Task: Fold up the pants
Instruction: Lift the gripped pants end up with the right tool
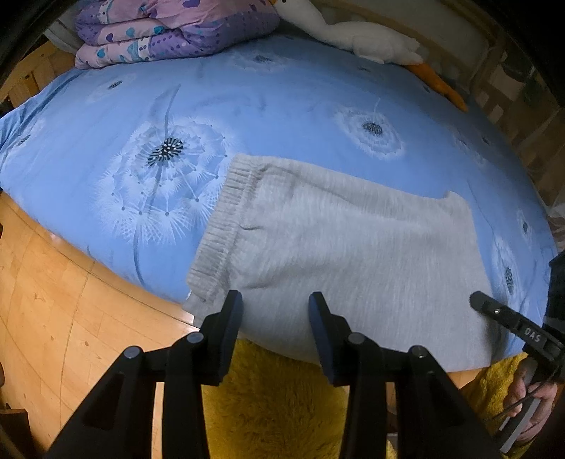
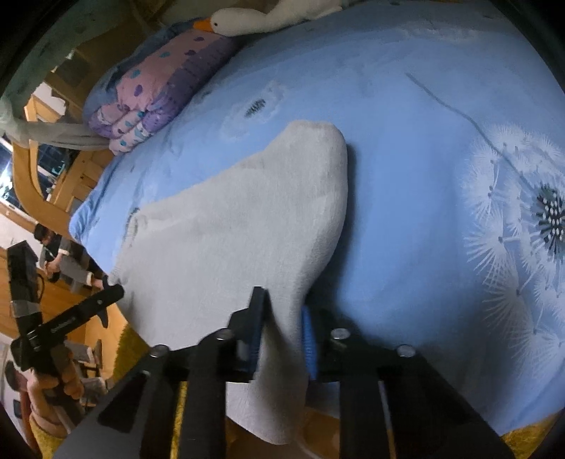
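Observation:
Grey pants (image 1: 346,247) lie folded on the blue bed sheet (image 1: 282,106), ribbed waistband (image 1: 222,219) to the left, near edge hanging over the bed's front. My left gripper (image 1: 275,317) is open and empty, fingers spread just above the pants' near edge. My right gripper (image 2: 282,325) is shut on a fold of the grey pants (image 2: 247,212), lifting the fabric off the sheet (image 2: 423,176). The right gripper also shows at the right edge of the left wrist view (image 1: 512,321). The left gripper shows at the left of the right wrist view (image 2: 84,310).
A folded purple quilt (image 1: 169,28) and a white plush goose (image 1: 353,35) lie at the bed's far side. Wooden floor (image 1: 53,300) is to the left. A yellow fluffy garment (image 1: 275,399) is below the grippers. A wooden frame (image 2: 35,176) stands beside the bed.

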A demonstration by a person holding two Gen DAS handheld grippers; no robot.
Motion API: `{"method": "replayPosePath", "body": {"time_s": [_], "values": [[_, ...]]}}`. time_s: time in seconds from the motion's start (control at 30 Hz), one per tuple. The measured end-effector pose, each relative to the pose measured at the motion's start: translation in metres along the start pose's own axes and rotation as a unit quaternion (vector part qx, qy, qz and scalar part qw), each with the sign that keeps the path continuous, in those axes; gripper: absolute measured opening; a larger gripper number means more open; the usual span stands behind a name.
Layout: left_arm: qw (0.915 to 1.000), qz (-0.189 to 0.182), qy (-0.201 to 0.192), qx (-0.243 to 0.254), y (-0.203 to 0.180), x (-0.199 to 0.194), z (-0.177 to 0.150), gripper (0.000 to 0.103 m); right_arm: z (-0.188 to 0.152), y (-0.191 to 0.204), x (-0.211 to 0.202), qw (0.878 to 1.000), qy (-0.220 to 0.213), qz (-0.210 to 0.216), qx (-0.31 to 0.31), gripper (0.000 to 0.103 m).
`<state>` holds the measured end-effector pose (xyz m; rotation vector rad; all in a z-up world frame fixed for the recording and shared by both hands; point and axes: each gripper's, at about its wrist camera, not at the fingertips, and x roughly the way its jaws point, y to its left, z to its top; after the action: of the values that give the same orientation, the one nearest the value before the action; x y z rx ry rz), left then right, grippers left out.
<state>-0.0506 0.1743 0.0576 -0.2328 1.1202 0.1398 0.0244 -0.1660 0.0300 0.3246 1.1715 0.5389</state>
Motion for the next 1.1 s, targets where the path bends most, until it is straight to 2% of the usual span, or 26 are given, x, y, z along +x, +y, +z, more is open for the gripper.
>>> {"method": "replayPosePath", "body": {"time_s": [0.3, 0.57, 0.77, 0.97, 1.1], "values": [[1.0, -0.001, -0.002, -0.004, 0.002, -0.001, 0.0, 0.041, 0.013, 0.04, -0.041, 0.997, -0.046, 0.042, -0.04, 0.013], [0.9998, -0.015, 0.007, -0.008, 0.001, 0.01, -0.003, 0.041, 0.028, 0.087, -0.061, 0.99, -0.063, 0.08, -0.092, 0.011], [0.9998, -0.018, 0.011, -0.007, 0.003, 0.014, -0.005, 0.041, 0.04, 0.123, -0.056, 0.985, -0.058, 0.095, -0.132, 0.011], [0.9995, -0.02, -0.013, -0.023, 0.019, -0.005, 0.002, 0.041, 0.056, 0.162, -0.041, 0.979, -0.043, 0.129, -0.154, 0.011], [0.9992, 0.003, -0.025, -0.03, 0.036, -0.013, 0.009, 0.041, 0.064, 0.18, -0.026, 0.977, -0.028, 0.152, -0.149, 0.011]]}}
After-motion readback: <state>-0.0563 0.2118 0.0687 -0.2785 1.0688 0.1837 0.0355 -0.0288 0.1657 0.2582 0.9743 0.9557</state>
